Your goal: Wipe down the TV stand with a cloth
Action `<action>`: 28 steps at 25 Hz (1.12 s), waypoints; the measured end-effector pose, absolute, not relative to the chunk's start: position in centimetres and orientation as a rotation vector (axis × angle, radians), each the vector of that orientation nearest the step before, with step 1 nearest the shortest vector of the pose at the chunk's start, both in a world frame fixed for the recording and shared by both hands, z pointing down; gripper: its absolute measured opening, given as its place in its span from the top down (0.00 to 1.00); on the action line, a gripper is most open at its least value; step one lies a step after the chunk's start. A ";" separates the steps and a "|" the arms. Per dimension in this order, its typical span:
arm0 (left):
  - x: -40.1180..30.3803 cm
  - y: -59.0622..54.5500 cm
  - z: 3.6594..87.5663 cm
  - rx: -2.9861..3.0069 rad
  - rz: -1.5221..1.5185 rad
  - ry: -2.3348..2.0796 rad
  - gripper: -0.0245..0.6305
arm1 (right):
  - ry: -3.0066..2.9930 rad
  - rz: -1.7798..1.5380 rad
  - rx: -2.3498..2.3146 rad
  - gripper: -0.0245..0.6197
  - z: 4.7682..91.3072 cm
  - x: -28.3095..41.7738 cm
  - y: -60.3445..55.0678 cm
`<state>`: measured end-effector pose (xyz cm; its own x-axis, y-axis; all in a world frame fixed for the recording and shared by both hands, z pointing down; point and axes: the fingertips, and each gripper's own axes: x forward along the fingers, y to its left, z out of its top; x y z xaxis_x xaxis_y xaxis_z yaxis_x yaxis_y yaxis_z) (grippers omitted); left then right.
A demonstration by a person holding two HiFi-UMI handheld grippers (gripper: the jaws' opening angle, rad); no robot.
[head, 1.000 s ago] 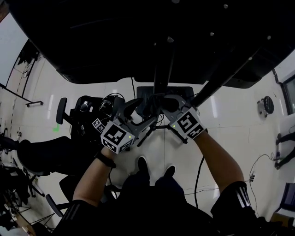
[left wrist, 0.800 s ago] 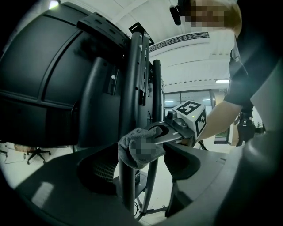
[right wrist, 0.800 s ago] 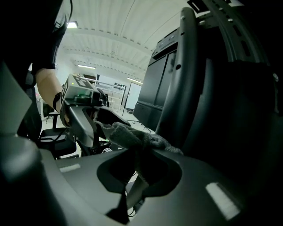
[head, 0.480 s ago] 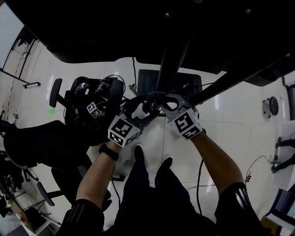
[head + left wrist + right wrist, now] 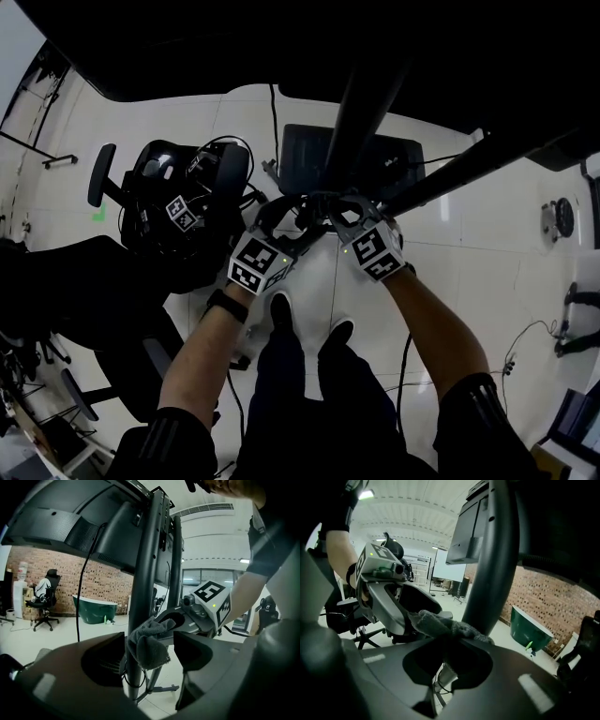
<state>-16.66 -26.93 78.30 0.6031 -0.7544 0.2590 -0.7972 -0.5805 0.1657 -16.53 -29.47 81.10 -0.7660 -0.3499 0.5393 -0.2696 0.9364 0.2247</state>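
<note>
The TV stand's dark pole (image 5: 361,112) (image 5: 146,564) (image 5: 492,559) runs up to the screen's black back (image 5: 234,47). A grey cloth (image 5: 149,643) (image 5: 440,623) is pressed against the pole. My right gripper (image 5: 330,208) (image 5: 451,645) is shut on the cloth, and its marker cube (image 5: 212,601) shows beyond the pole. My left gripper (image 5: 278,217) (image 5: 150,654) is open, its jaws standing on either side of the pole and the cloth. In the head view the cloth is hidden among the two grippers.
The stand's black base plate (image 5: 305,155) lies on the white floor under the pole. A black office chair (image 5: 173,211) loaded with cables stands to the left. A cable (image 5: 403,361) trails on the floor by my shoes (image 5: 281,309). A green tub (image 5: 93,610) and a seated person (image 5: 44,590) are far off.
Both grippers stay together at the pole with the cloth. The head view has swung, so the chair and the base plate sit higher and more to the left in the picture.
</note>
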 end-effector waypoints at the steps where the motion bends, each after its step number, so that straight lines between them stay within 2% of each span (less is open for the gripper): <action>1: -16.6 -26.9 79.3 2.559 0.240 -1.268 0.42 | -2.476 -0.171 0.442 0.91 82.4 -16.4 -29.5; 11: -16.1 -26.7 88.0 2.486 0.292 -1.229 0.42 | -2.422 -0.121 0.454 0.91 91.6 -16.3 -29.8; 19: -15.6 -25.9 91.9 2.446 0.333 -1.218 0.42 | -2.397 -0.089 0.419 0.91 96.4 -16.5 -29.5; 23: -15.4 -25.6 91.5 2.442 0.350 -1.222 0.42 | -2.416 -0.080 0.412 0.91 95.9 -16.3 -29.4; 28: -14.9 -23.4 87.7 2.438 0.332 -1.254 0.42 | -2.540 -0.070 0.413 0.91 89.3 -16.1 -26.6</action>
